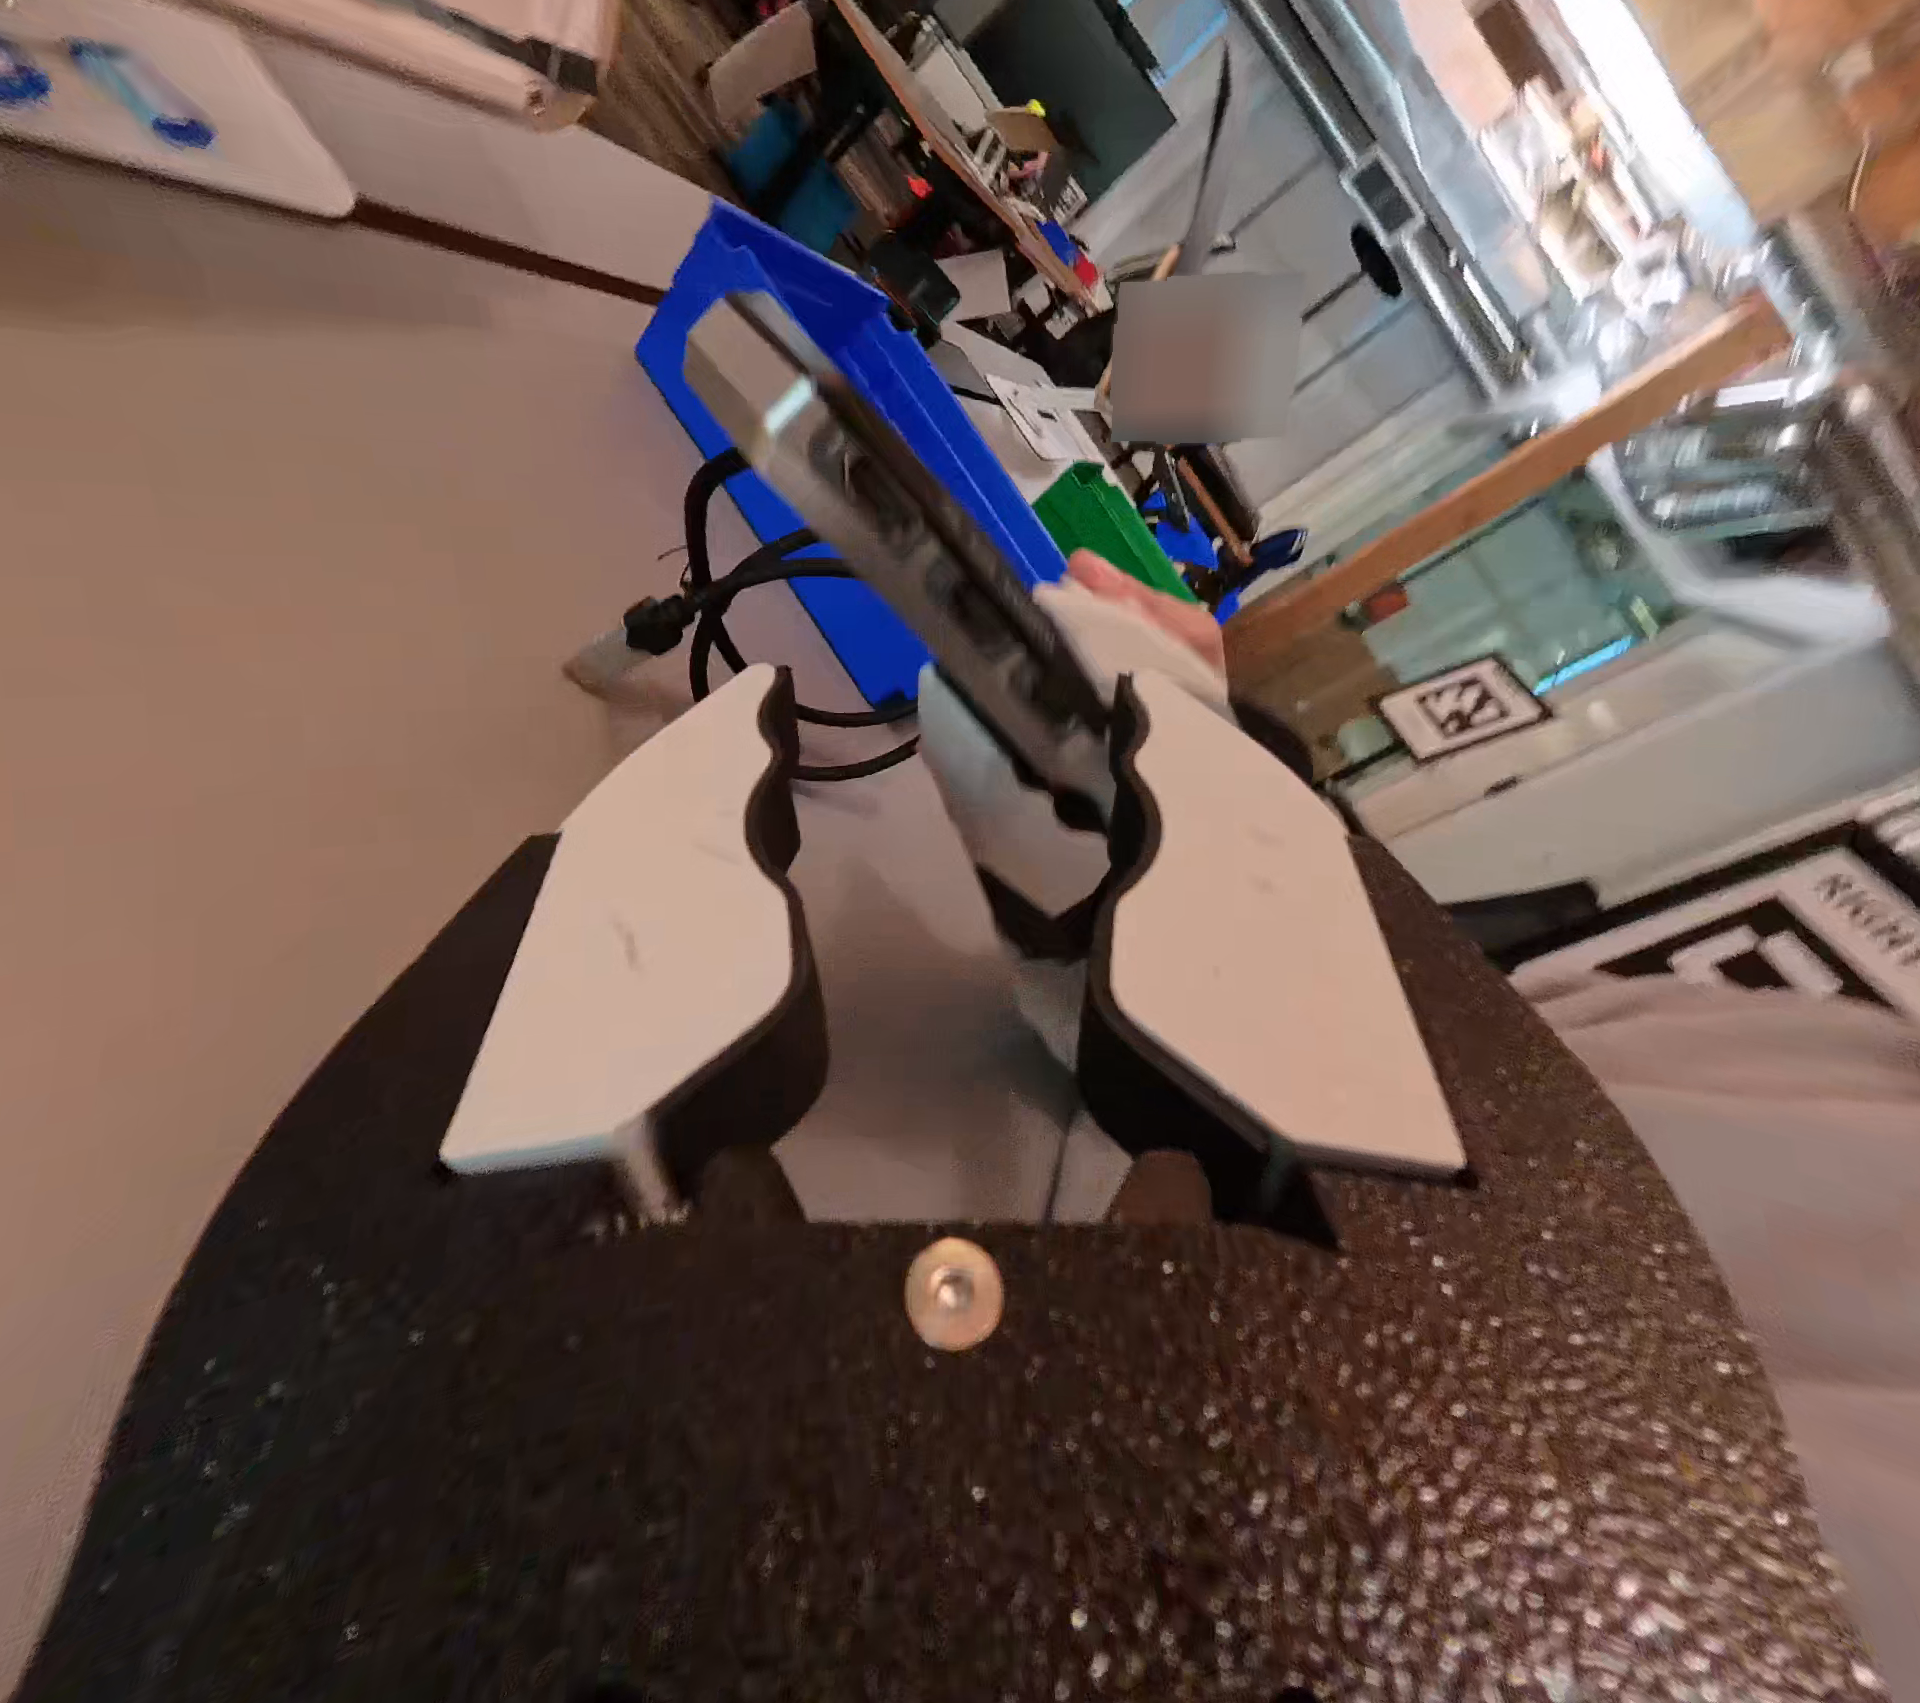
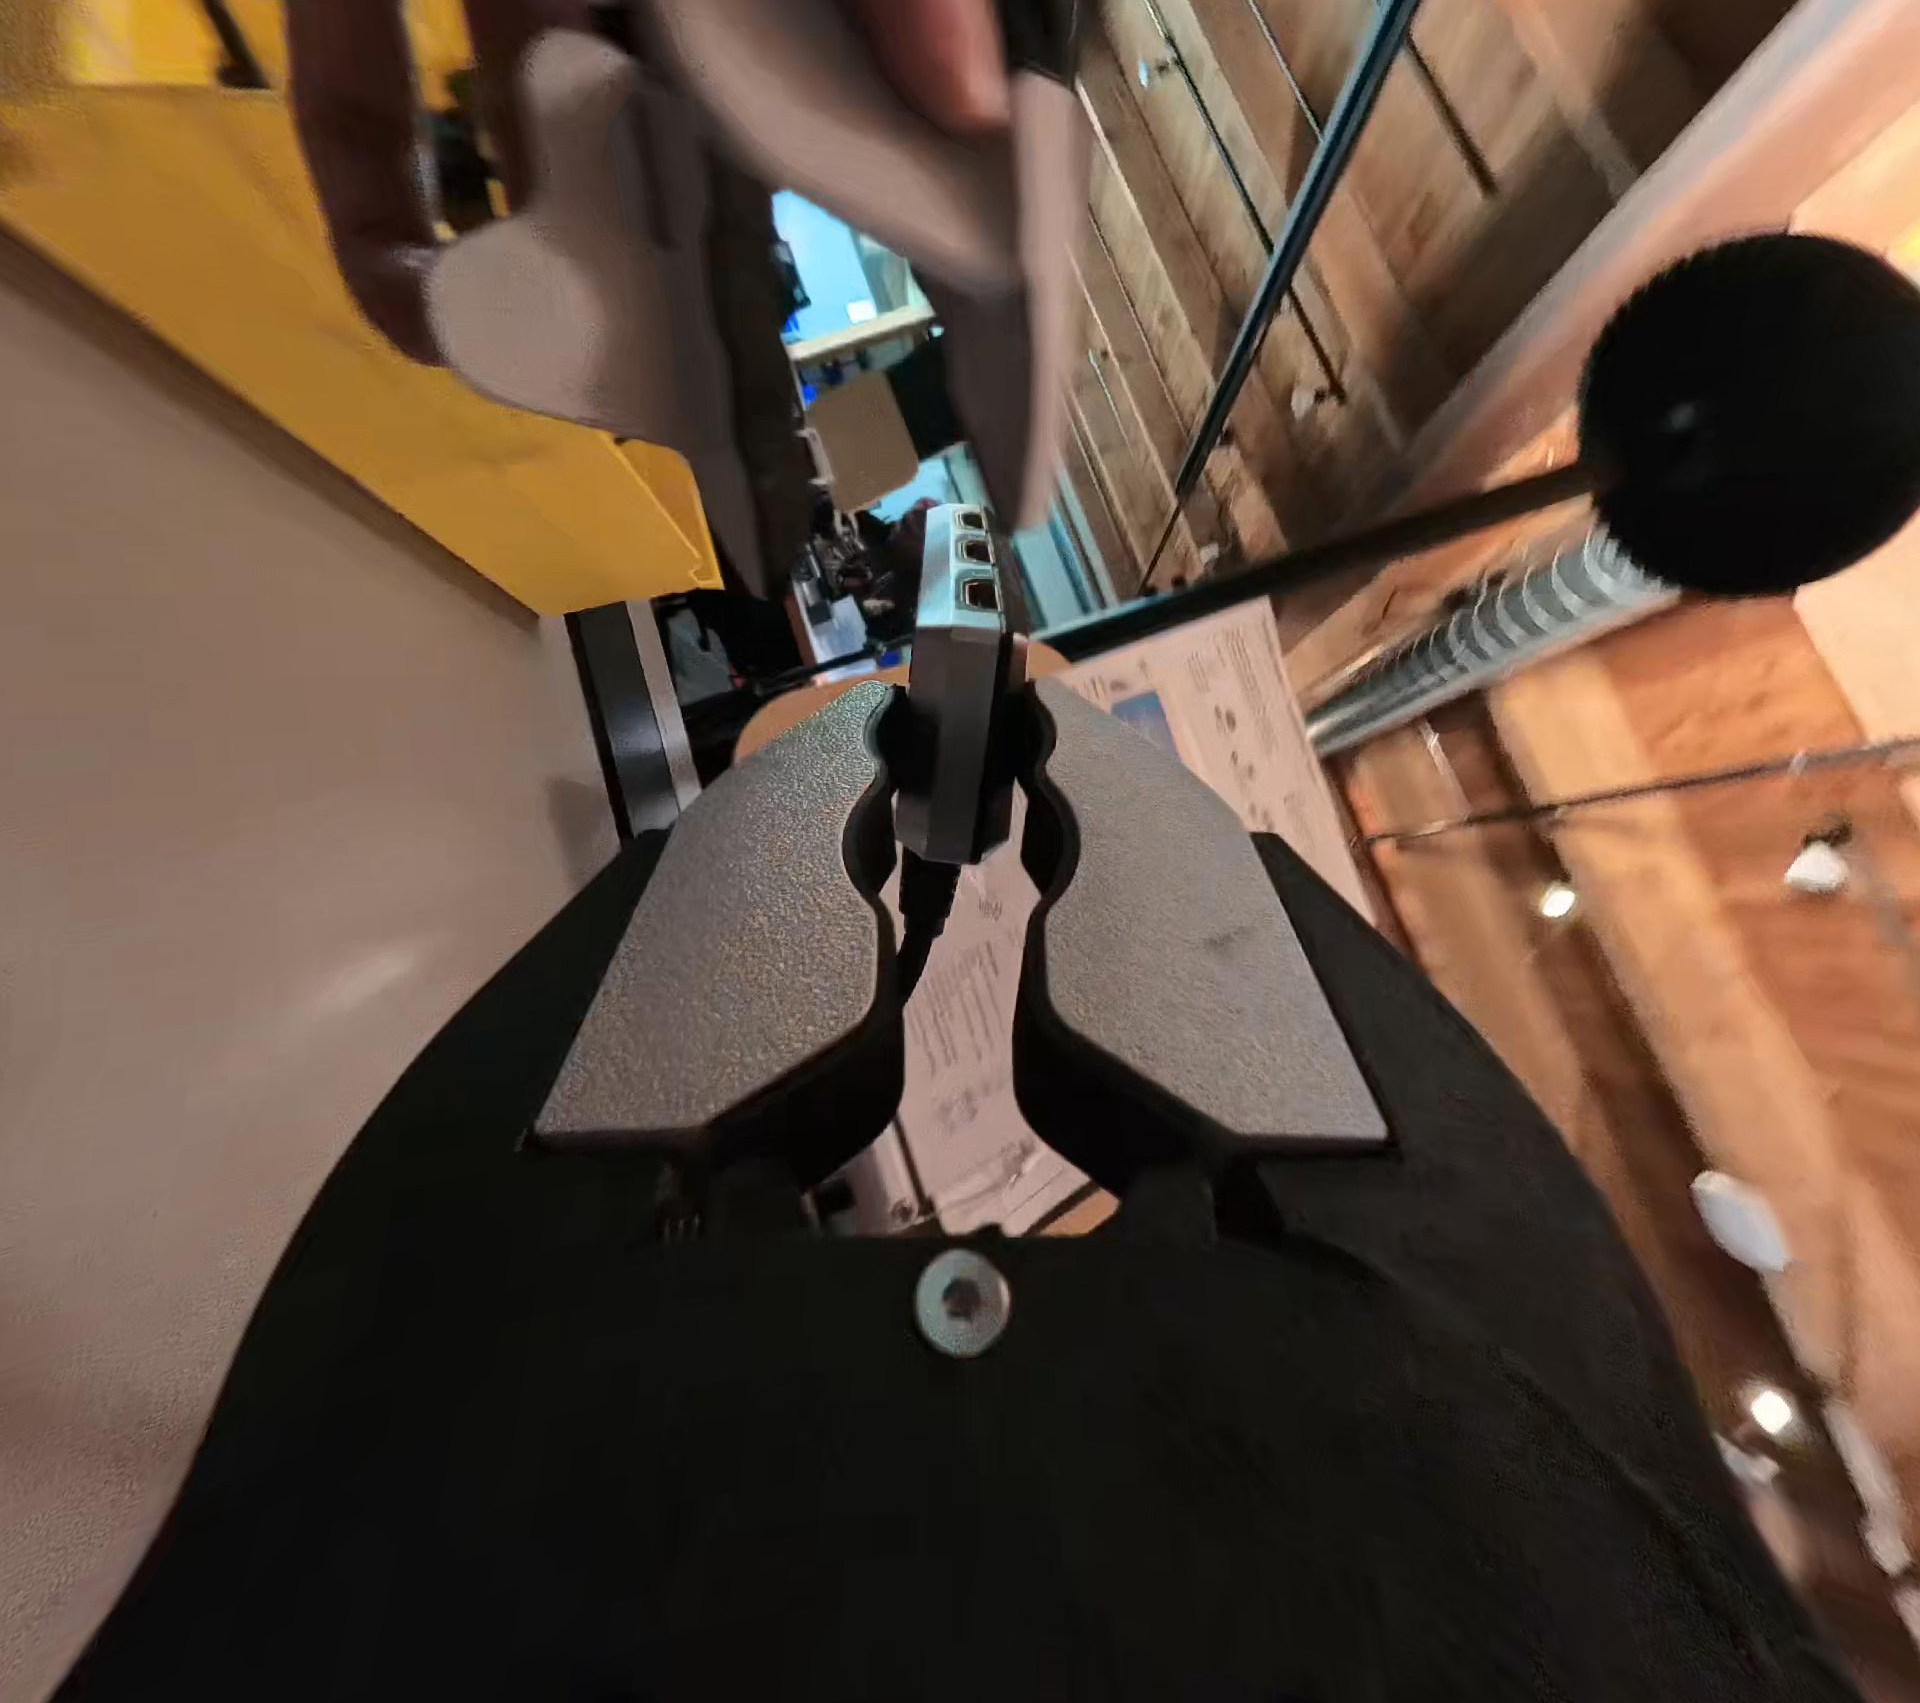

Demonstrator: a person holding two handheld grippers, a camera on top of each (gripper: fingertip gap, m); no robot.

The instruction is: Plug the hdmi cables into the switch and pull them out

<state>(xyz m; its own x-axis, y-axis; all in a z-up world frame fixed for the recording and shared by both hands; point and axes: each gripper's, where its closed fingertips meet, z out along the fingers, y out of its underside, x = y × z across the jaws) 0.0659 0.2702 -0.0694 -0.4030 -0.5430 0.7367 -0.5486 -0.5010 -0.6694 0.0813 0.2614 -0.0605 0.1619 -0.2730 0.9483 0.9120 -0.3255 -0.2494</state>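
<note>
The switch [image 1: 831,469] is a flat silver and black box held up in the air. My right gripper [image 2: 958,718] is shut on its near end [image 2: 951,770]; its row of ports [image 2: 971,557] faces up and a black cable [image 2: 920,915] leaves its near end. My left gripper [image 1: 945,692] is open, its white fingers either side of the switch end and of the right gripper's fingers [image 1: 977,780]. Black HDMI cables [image 1: 727,593] lie coiled on the table beyond. The left gripper's blurred fingers [image 2: 1029,282] hang over the switch in the right wrist view.
A blue bin [image 1: 914,448] stands on the pale table [image 1: 260,614] behind the switch, with a green bin [image 1: 1112,510] farther right. A yellow bin [image 2: 312,282] is at the left of the right wrist view. A black foam ball on a rod [image 2: 1745,417] sticks in from the right.
</note>
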